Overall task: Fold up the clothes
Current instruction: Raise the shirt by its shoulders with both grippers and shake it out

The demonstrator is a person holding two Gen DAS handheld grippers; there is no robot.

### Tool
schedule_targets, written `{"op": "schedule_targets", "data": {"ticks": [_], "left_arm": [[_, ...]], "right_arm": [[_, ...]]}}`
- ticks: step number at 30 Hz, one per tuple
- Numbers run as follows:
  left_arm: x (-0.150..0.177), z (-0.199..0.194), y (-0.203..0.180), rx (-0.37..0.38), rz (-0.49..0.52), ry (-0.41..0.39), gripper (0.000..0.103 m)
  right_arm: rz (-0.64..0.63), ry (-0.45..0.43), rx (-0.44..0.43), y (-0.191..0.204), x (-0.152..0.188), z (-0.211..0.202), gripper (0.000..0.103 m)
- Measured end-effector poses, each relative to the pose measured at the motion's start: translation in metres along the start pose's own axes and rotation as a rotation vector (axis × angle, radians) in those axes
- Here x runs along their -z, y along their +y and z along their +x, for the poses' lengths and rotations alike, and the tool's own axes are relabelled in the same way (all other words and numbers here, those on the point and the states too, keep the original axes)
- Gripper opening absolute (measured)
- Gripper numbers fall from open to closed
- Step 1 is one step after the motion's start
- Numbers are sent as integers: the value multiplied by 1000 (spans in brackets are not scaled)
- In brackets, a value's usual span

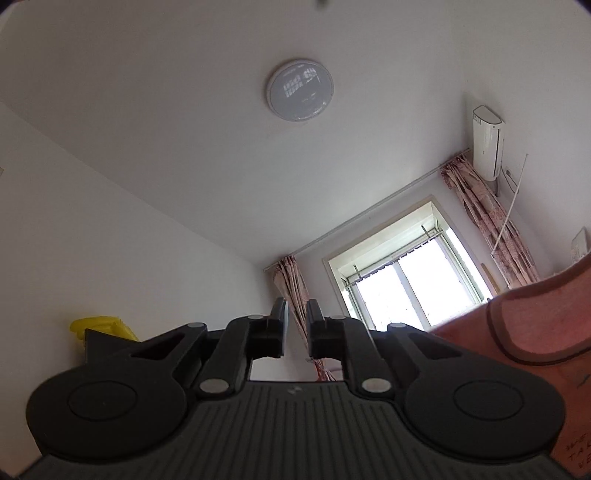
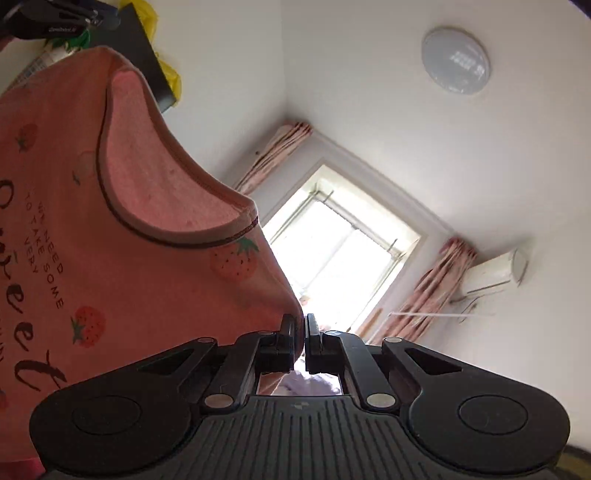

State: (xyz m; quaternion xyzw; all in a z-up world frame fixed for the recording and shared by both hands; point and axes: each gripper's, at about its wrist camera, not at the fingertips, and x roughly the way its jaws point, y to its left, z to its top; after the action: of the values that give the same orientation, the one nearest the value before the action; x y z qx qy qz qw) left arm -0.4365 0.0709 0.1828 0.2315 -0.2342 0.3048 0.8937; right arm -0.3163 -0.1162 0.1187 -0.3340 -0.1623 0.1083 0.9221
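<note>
A pink shirt (image 2: pixel 110 258) printed with strawberries and dark lettering fills the left of the right wrist view, its neckline (image 2: pixel 155 177) gaping. My right gripper (image 2: pixel 301 325) is shut on the shirt's edge, which runs in against its left finger. The same shirt (image 1: pixel 535 325) shows at the right edge of the left wrist view, away from the fingers. My left gripper (image 1: pixel 297 321) points up at the ceiling. Its jaws stand a narrow gap apart with nothing between them. It also shows as the black left gripper (image 2: pixel 55 20) at the top left, above the shirt.
Both cameras look upward at a white ceiling with a round lamp (image 1: pixel 300 90). A bright window (image 1: pixel 410 284) has patterned curtains (image 1: pixel 484 221) on both sides, with an air conditioner (image 1: pixel 489 144) beside it. A yellow bag (image 1: pixel 99 326) lies on a dark cabinet.
</note>
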Motion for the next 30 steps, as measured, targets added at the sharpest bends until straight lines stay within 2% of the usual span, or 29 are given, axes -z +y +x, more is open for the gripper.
{"op": "schedule_targets", "data": {"ticks": [1,2,4,7,8,9,10,11,14,16,17,20,21,24,25,27,30], "left_arm": [[-7,-2,2,-10,-5,-23,13],[-13,-3,6,19,-17,-29,13],[-16,-4,7,143,-25,3,14],[7,-19,-3,390,-135,94,15],[24,-31,-10,535,-203,142,20],[41,-44,-16,680,-271,190,41],[59,-56,-23,823,-337,239,57],[75,-67,-38,905,-359,321,59],[119,-89,-79,1033,-409,519,59],[142,-90,-95,1132,-522,603,58],[154,-90,-102,1181,-579,644,58],[173,-92,-120,1334,-658,701,60],[176,-95,-126,1314,-634,707,63],[182,-105,-144,1253,-564,727,63],[184,-105,-148,1189,-556,743,61],[187,-99,-148,1170,-571,745,61],[192,-95,-154,1163,-582,762,70]], "right_arm": [[-33,-19,40,-6,-5,-5,6],[-50,-40,75,-15,-11,-12,6],[-61,-41,85,-20,-14,-17,6],[-84,-21,78,-15,-7,-17,6],[-92,-11,73,-10,-1,-16,6],[-99,0,68,-5,5,-15,6],[-101,16,66,-6,11,-18,6],[-104,31,64,-6,17,-22,6],[-108,72,65,-9,31,-27,6],[-118,92,69,-8,37,-26,6],[-124,99,73,-9,38,-25,6],[-127,120,71,-6,47,-23,6],[-128,126,71,-5,50,-22,6],[-140,137,79,-5,54,-21,6],[-143,139,81,-4,54,-21,6],[-139,141,83,-8,55,-23,6],[-142,142,88,-11,52,-27,6]]}}
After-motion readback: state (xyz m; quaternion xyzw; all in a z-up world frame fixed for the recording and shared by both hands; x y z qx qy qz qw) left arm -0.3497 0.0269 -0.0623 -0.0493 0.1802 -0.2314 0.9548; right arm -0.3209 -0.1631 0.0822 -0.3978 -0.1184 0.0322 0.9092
